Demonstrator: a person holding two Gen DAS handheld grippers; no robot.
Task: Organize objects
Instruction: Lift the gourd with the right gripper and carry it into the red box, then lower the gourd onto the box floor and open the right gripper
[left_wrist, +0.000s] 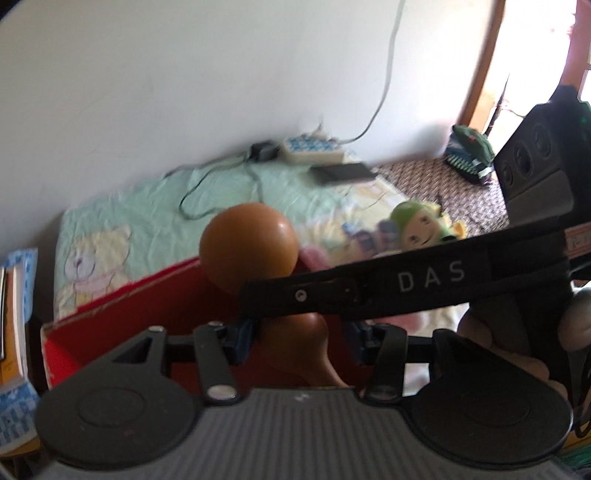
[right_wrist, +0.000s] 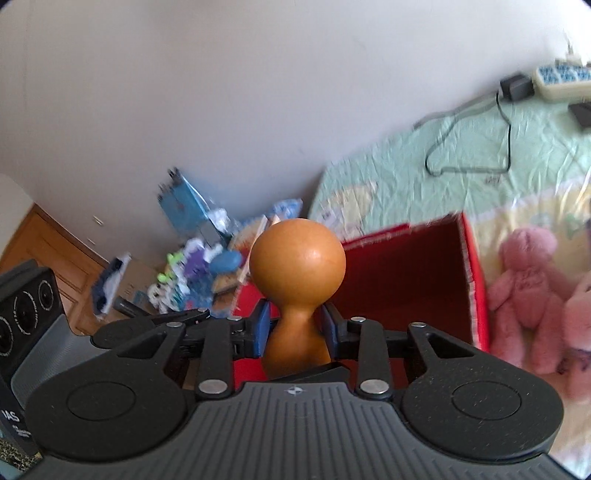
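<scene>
White capital letters "DAS" stand on a black strap (left_wrist: 406, 284) that crosses the right side of the left wrist view, in front of the bed. At the near left edge of the right wrist view, a dark device (right_wrist: 11, 417) carries white letters that look like "IAS", cut by the frame edge. No other print is sharp enough to read.

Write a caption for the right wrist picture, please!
Right gripper pinches an orange gourd before a red box.

1 gourd (right_wrist: 297, 258) | 1 red box (right_wrist: 406, 273) | 2 pink plushies (right_wrist: 524, 291) (1 cut off) | 1 green doll (left_wrist: 421, 225)
</scene>
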